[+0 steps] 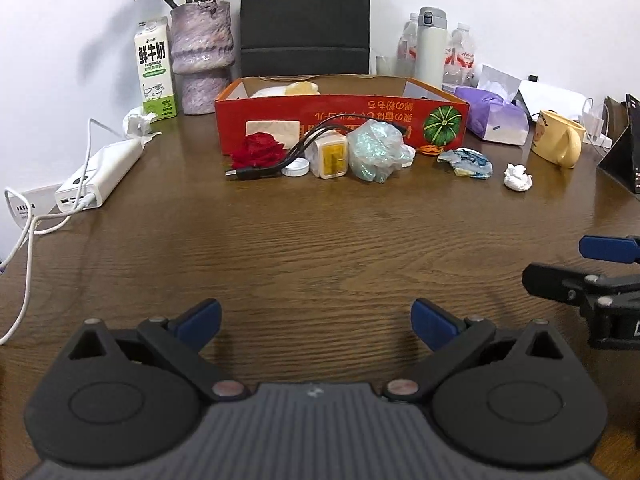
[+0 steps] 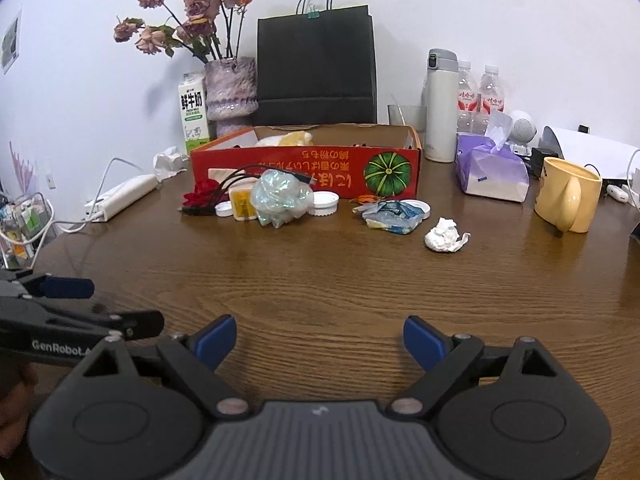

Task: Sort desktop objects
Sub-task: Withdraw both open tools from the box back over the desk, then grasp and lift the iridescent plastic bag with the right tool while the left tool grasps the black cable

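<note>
Clutter lies in front of a red cardboard box [image 1: 340,116] [image 2: 304,168]: a red fabric rose [image 1: 260,151] [image 2: 200,196], a black cable [image 1: 276,164], a yellow-white charger [image 1: 330,157] [image 2: 241,202], a crumpled iridescent bag [image 1: 376,150] [image 2: 280,198], white lids [image 2: 324,203], a blue wrapper [image 1: 466,163] [image 2: 390,214] and a tissue ball [image 1: 518,177] [image 2: 444,235]. My left gripper [image 1: 316,324] is open and empty over bare table. My right gripper [image 2: 320,342] is open and empty, beside the left one.
A yellow mug [image 1: 558,138] [image 2: 568,196], purple tissue pack [image 1: 496,116] [image 2: 490,174], thermos [image 2: 440,104] and bottles stand at the right. A milk carton [image 1: 154,68], vase [image 1: 202,56], black bag [image 2: 316,66] and white power bank [image 1: 100,176] with cables stand at back and left.
</note>
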The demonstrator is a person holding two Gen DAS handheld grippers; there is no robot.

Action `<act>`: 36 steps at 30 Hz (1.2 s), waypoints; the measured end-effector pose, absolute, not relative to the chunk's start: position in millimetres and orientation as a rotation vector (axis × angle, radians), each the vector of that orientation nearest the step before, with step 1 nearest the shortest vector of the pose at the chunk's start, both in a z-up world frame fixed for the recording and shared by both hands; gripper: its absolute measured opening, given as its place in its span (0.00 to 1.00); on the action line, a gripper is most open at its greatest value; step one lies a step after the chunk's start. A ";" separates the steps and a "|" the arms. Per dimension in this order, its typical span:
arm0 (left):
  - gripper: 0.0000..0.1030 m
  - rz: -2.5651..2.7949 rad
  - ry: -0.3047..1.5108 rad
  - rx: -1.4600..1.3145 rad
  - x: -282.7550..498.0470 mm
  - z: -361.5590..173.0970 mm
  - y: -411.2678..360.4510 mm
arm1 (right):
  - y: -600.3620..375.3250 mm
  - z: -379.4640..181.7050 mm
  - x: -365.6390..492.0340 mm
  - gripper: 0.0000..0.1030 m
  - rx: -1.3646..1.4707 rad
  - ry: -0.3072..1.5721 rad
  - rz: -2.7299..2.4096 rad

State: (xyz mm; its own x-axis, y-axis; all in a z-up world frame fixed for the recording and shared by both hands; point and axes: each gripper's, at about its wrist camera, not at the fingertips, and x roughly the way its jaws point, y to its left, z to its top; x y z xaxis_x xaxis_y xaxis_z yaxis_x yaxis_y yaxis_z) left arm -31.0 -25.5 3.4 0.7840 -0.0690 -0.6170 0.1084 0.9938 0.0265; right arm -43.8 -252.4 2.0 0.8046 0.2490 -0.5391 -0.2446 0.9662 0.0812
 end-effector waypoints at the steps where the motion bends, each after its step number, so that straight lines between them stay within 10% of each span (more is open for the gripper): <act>1: 1.00 -0.095 0.668 0.060 -30.0 3.1 -25.3 | -254.0 1.9 -43.0 0.88 0.021 0.581 0.266; 36: 0.90 -0.054 0.628 -0.058 75.8 36.3 5.3 | -249.7 35.8 49.8 0.75 0.006 0.567 0.274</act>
State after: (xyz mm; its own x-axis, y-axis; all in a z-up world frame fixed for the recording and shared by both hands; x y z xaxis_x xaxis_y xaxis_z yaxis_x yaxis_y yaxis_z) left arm 75.8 5.3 36.3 0.8081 -0.0679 -0.5851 0.0326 0.9970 -0.0708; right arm 49.8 -249.7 35.8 0.8084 0.2577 -0.5292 -0.2544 0.9637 0.0807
